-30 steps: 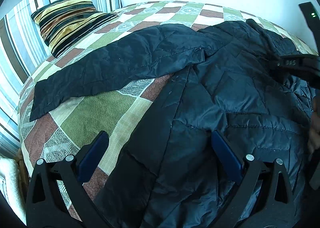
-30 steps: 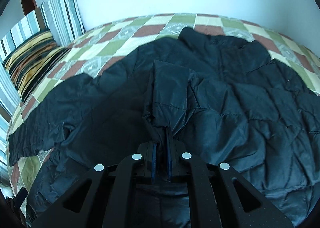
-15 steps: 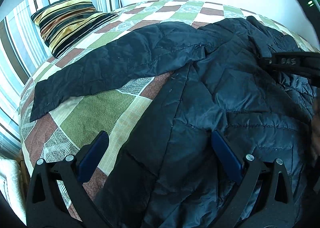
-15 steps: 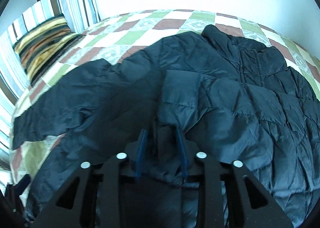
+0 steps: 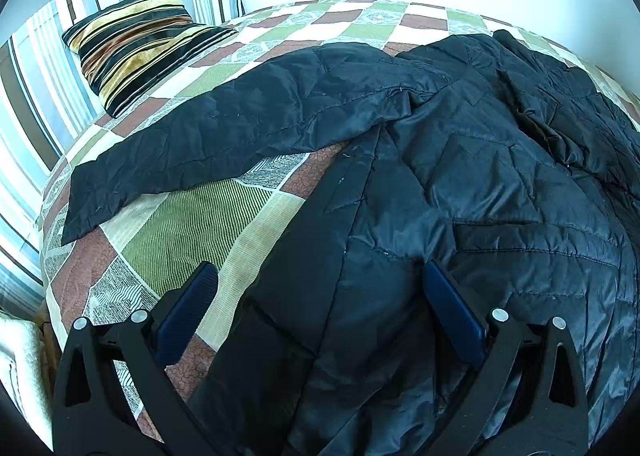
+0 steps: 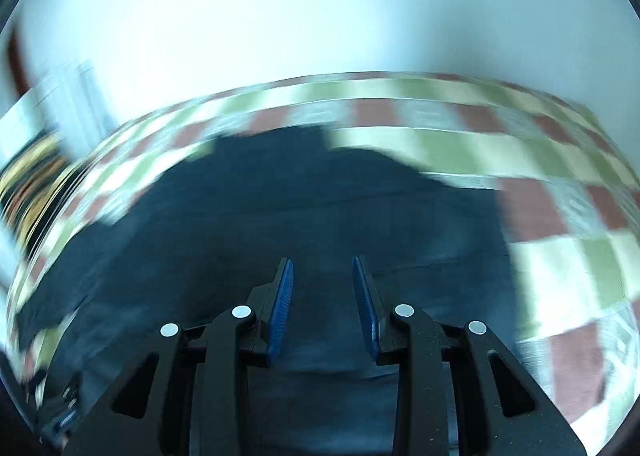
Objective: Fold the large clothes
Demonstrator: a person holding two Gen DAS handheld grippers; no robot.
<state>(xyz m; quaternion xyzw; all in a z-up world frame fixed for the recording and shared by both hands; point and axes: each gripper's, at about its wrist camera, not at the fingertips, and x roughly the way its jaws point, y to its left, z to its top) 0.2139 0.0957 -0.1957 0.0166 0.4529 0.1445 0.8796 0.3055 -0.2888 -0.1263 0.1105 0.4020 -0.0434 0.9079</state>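
the quilted jacket (image 5: 460, 184) on the bed (image 5: 192, 224) looked soft, slippery; its sleeve (image 5: 224, 136) suited gripping. left tongs (image 5: 316, 296) spread wide; right tongs (image 6: 322, 288) had just opened, empty.

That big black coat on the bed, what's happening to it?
A person with a gripper in each hand is folding the black quilted jacket on the checkered bedspread. One sleeve lies stretched out toward the striped pillow. The left gripper hovers wide open over the jacket's edge. The right gripper has its jaws apart with nothing between them; its view is blurred.
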